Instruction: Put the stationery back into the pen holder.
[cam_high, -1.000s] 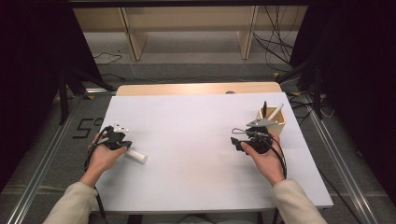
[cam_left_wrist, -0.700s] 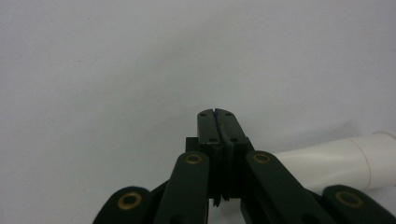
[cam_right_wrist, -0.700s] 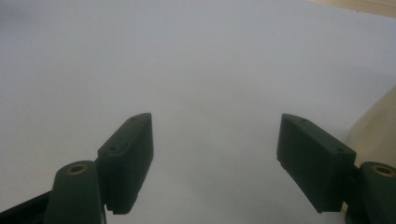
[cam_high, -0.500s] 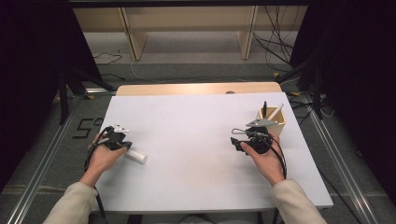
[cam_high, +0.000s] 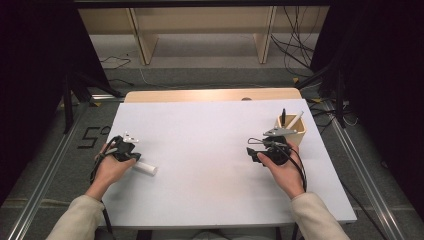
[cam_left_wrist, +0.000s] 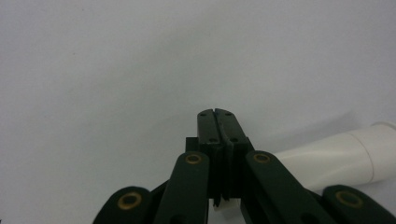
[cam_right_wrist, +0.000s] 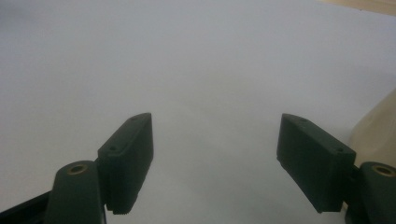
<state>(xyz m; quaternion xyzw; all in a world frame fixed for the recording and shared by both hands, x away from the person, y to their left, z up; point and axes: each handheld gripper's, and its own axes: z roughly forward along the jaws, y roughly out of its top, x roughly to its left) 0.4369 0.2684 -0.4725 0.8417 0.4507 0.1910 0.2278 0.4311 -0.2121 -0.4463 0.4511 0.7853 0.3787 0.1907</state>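
Note:
My left gripper rests on the white table at its left side, held by a hand. Its jaws are pressed together with nothing between them, as the left gripper view shows. A white cylinder lies on the table just beside it, to the right of the jaws and not gripped. At the right side of the table, my right gripper stands open, its jaws wide apart over bare table.
A small wooden holder with a black pen and a white stick stands right behind the right gripper; its pale wall sits beside the right jaw. Wooden shelving and cables lie beyond the table's far edge.

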